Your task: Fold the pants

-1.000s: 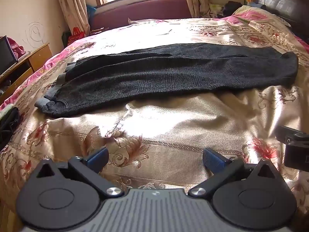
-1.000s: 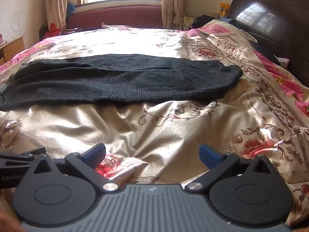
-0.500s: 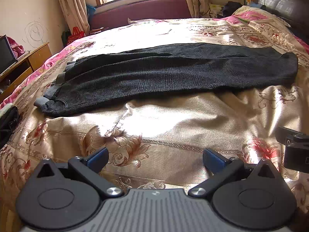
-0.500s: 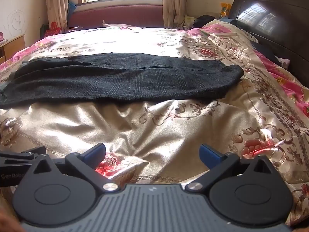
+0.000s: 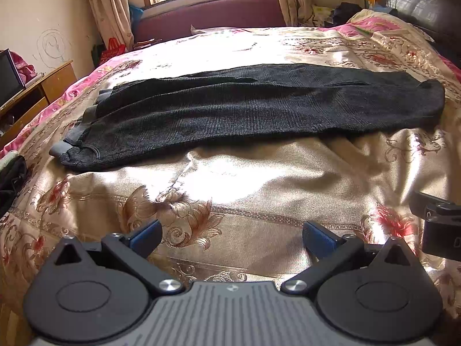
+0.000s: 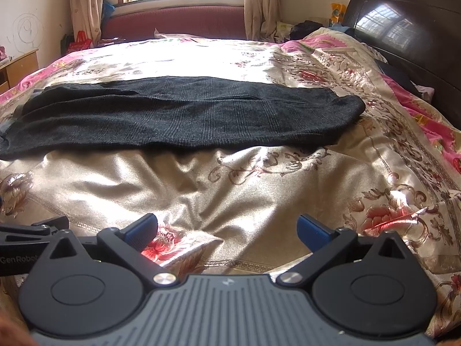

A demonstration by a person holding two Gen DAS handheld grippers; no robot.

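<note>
Dark grey pants (image 5: pixel 245 109) lie stretched sideways across the bed, one leg folded over the other, with the grey cuffs (image 5: pixel 62 148) at the left and the waist end at the right. They also show in the right wrist view (image 6: pixel 184 115). My left gripper (image 5: pixel 230 238) is open and empty, over the bedspread well short of the pants' near edge. My right gripper (image 6: pixel 227 230) is open and empty, also short of the pants. Each gripper's body shows at the edge of the other's view.
The bed has a shiny gold floral bedspread (image 5: pixel 259 178) with wrinkles. A dark headboard (image 6: pixel 403 37) stands at the right. A wooden desk (image 5: pixel 37 86) is at the left. A maroon sofa (image 5: pixel 210 14) stands under the window. A black item (image 5: pixel 11 176) lies at the bed's left edge.
Both views have shifted slightly; the pants sit a little higher in frame. Both grippers stay open and empty.
</note>
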